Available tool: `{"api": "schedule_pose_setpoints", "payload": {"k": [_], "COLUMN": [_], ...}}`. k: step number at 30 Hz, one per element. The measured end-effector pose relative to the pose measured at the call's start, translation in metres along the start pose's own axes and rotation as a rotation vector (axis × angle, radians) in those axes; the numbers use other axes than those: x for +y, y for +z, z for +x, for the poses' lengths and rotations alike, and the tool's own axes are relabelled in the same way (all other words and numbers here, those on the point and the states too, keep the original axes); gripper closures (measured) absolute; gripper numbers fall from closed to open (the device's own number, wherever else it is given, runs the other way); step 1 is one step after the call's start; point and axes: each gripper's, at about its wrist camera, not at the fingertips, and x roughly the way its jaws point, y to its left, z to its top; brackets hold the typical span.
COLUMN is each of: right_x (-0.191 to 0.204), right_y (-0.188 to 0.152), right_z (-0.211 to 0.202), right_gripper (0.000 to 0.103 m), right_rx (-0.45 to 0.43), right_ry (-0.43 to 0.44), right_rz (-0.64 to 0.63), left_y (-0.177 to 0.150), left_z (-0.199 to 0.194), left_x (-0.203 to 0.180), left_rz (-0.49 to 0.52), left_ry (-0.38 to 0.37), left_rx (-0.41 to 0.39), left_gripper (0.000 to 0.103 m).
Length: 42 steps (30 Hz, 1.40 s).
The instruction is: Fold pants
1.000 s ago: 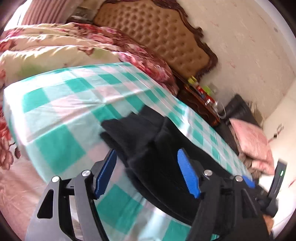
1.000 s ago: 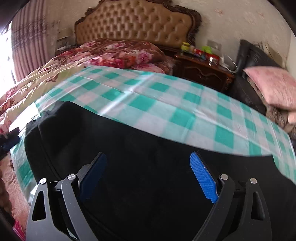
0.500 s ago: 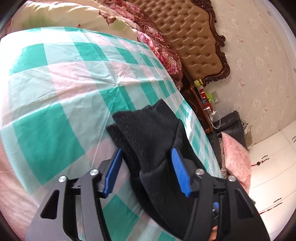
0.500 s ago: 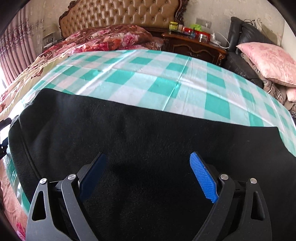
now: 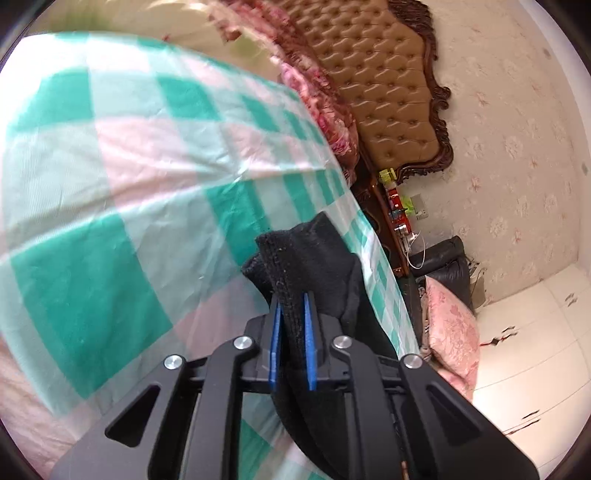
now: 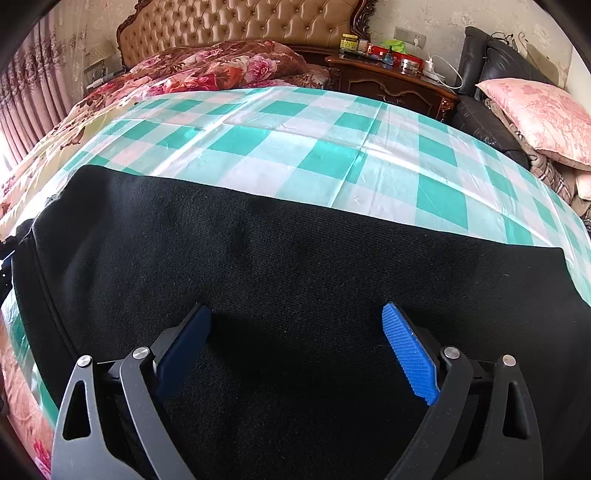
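Note:
Black pants (image 6: 295, 240) lie flat across the green-and-white checked sheet (image 6: 332, 147) on the bed. In the left wrist view one end of the pants (image 5: 314, 258) sticks up, bunched. My left gripper (image 5: 291, 301) is closing on it, and its blue pads press the thick black edge from both sides. My right gripper (image 6: 295, 312) hovers low over the broad middle of the pants, pointing steeply down. It is open wide, with only flat cloth below the gap.
A floral quilt (image 6: 221, 70) lies at the head of the bed under a tufted headboard (image 6: 240, 22). A dark nightstand (image 6: 391, 81) with small items, a black leather seat (image 6: 491, 62) and a pink pillow (image 6: 535, 110) stand on the right.
The left jaws have gone from wide open around the pants' end to pinched on it, and the view has rolled. The right gripper has sunk closer to the pants and stays open.

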Motion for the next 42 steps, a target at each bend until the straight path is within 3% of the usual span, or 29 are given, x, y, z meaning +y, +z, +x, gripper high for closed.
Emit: {"api": "schedule_pose_setpoints", "payload": {"k": [3, 5, 8, 12, 15, 17, 19, 21, 24, 28, 31, 38, 40, 42], "right_x": [-0.008, -0.022, -0.063, -0.131, -0.175, -0.207, -0.231, -0.248, -0.255, -0.237, -0.214, -0.169, -0.159, -0.151], "right_y": [-0.001, -0.001, -0.007, -0.025, -0.044, -0.062, -0.081, -0.096, -0.103, -0.09, -0.076, -0.037, -0.025, -0.014], "right_z": [-0.008, -0.017, -0.036, -0.071, -0.097, -0.11, -0.114, -0.109, -0.101, -0.085, -0.07, -0.032, -0.023, -0.014], "right_gripper": [0.011, 0.011, 0.011, 0.011, 0.011, 0.01, 0.01, 0.01, 0.012, 0.014, 0.014, 0.015, 0.019, 0.034], "right_rx": [0.0, 0.032, 0.073, 0.043, -0.012, -0.047, -0.05, -0.021, 0.018, 0.122, 0.213, 0.349, 0.364, 0.371], "right_ry": [0.059, 0.152, 0.342, 0.477, 0.515, 0.527, 0.563, 0.617, 0.671, 0.706, 0.765, 0.791, 0.779, 0.777], "right_rz": [0.031, 0.092, 0.254, 0.448, 0.546, 0.613, 0.685, 0.742, 0.771, 0.73, 0.674, 0.588, 0.557, 0.524], "left_y": [-0.003, -0.012, -0.052, -0.157, -0.257, -0.321, -0.384, -0.425, -0.446, -0.437, -0.424, -0.416, -0.419, -0.424], "left_z": [-0.013, -0.02, -0.027, -0.014, 0.005, 0.016, 0.038, 0.052, 0.062, 0.059, 0.052, 0.037, 0.032, 0.03], "left_x": [-0.042, -0.08, -0.162, -0.254, -0.285, -0.284, -0.272, -0.257, -0.24, -0.242, -0.246, -0.255, -0.253, -0.252], "left_rz": [0.146, 0.293, 0.644, 1.131, 1.416, 1.575, 1.76, 1.881, 1.961, 1.931, 1.856, 1.812, 1.813, 1.82], "left_ry": [0.074, 0.157, 0.293, 0.404, 0.38, 0.328, 0.292, 0.265, 0.3, 0.307, 0.283, 0.242, 0.231, 0.219], "left_rx": [-0.041, -0.072, -0.146, -0.236, -0.261, -0.251, -0.186, -0.121, -0.125, -0.15, -0.16, -0.21, -0.219, -0.222], "left_gripper": [0.093, 0.093, 0.093, 0.093, 0.093, 0.093, 0.093, 0.093, 0.093, 0.093, 0.093, 0.093, 0.093, 0.093]}}
